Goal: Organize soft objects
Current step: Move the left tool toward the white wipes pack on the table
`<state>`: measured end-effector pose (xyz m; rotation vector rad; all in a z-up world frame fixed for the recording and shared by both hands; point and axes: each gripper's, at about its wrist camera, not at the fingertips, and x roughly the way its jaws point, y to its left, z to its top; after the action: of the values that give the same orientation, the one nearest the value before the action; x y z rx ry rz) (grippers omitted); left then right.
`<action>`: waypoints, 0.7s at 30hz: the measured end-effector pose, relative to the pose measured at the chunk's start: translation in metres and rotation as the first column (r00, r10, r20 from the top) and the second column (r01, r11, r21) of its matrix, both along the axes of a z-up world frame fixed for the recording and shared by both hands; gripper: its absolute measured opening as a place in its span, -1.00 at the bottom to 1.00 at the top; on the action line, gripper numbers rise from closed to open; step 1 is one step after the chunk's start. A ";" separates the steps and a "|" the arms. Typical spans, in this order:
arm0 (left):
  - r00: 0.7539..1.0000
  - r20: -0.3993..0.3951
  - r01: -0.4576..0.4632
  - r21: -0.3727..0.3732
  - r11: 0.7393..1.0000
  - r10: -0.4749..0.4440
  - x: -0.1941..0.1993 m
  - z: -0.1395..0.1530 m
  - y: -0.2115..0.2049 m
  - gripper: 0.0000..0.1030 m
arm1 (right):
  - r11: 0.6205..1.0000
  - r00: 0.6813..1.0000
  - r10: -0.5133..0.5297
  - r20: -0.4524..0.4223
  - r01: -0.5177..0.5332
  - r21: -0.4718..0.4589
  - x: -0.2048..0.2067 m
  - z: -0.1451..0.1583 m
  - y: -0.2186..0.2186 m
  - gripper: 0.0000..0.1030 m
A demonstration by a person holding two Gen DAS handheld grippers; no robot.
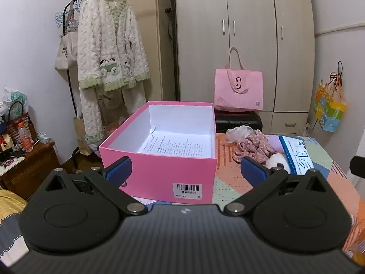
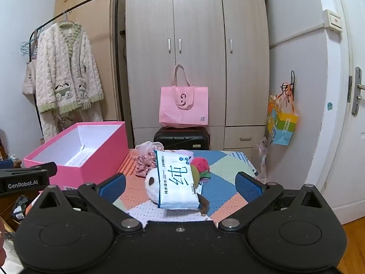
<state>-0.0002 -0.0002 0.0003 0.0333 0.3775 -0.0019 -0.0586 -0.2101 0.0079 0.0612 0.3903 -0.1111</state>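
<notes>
Right of the pink box (image 2: 75, 157), wipes pack (image 2: 176, 180) tops plush pile (image 2: 151, 183): light, squashy, slick film; grip mid-sides; both claws (image 2: 180, 186) wide, empty.

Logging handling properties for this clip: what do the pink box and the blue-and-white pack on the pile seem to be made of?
Pink box: apparently rigid paperboard, matte pink outside, white inside, with crisp straight edges and a barcode sticker. Blue-and-white pack: probably soft plastic film, slightly glossy and printed, sagging over the plush toys beneath.
</notes>
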 end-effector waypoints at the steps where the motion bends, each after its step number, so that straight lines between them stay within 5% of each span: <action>1: 1.000 0.008 -0.001 0.002 1.000 0.001 0.000 0.000 0.000 1.00 | 1.000 1.000 -0.002 0.013 0.003 -0.010 -0.001 0.000 0.000 1.00; 8: 0.998 0.068 0.007 -0.021 1.000 -0.005 -0.011 0.000 -0.003 0.99 | 1.000 1.000 -0.002 -0.008 0.002 -0.013 -0.002 0.000 0.005 1.00; 21: 0.998 0.060 -0.011 -0.039 0.999 0.013 -0.010 0.003 0.007 1.00 | 0.999 0.999 0.043 -0.003 -0.043 0.008 -0.004 -0.003 0.000 1.00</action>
<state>-0.0106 0.0068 0.0034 -0.0075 0.3170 0.0034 -0.0625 -0.2105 0.0046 0.0606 0.3949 -0.0674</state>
